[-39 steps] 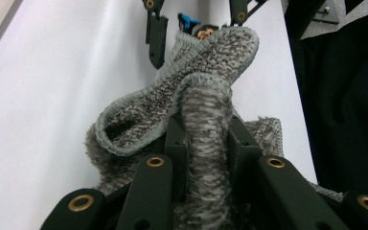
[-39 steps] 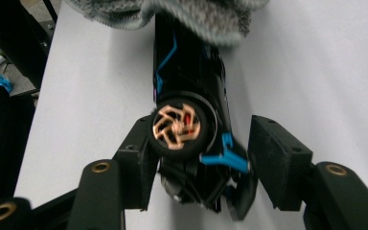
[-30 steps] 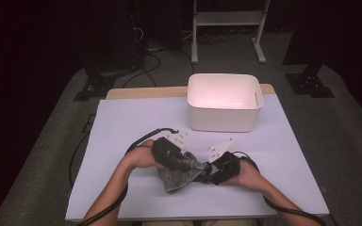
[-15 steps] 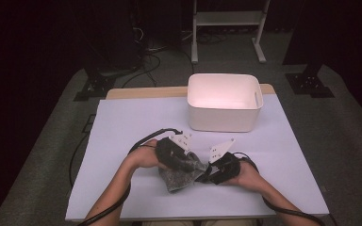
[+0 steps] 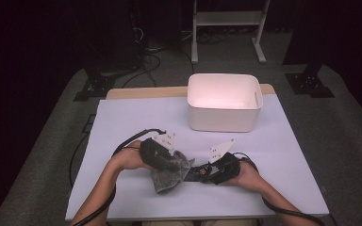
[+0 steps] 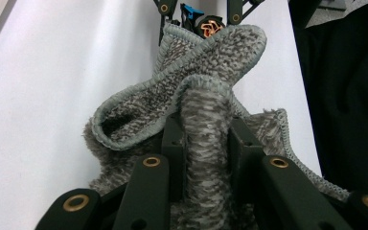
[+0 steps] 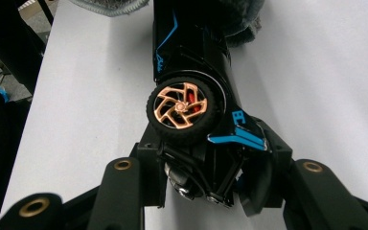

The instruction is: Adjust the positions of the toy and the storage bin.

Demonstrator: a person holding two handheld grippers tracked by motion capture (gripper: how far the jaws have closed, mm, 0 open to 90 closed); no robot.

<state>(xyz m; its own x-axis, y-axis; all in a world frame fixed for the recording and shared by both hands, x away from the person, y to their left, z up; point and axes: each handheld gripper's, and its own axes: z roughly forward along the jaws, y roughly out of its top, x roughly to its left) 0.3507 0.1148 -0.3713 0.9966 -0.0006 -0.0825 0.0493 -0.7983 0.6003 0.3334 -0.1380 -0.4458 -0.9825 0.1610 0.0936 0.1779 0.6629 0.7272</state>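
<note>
On the left, my left claw [image 5: 172, 165] was clenched tight on a fuzzy grey cloth [image 5: 168, 175], and a thick fold of it stood squeezed between the jaws. The cloth hung low over the white table cover [image 5: 122, 127], near my side, and its far edge touched the toy car [image 5: 199, 172]. In the middle, I was rubbing that black toy car with the cloth. I think the wiping was only partly done, because the cloth covered just 1 end of the car. On the right, my right claw [image 5: 210, 173] was grasping the car by its back end, beside a copper wheel [image 7: 181, 107]. Farther back stood 1 white bin [image 5: 225, 101], and it looked empty inside.
</note>
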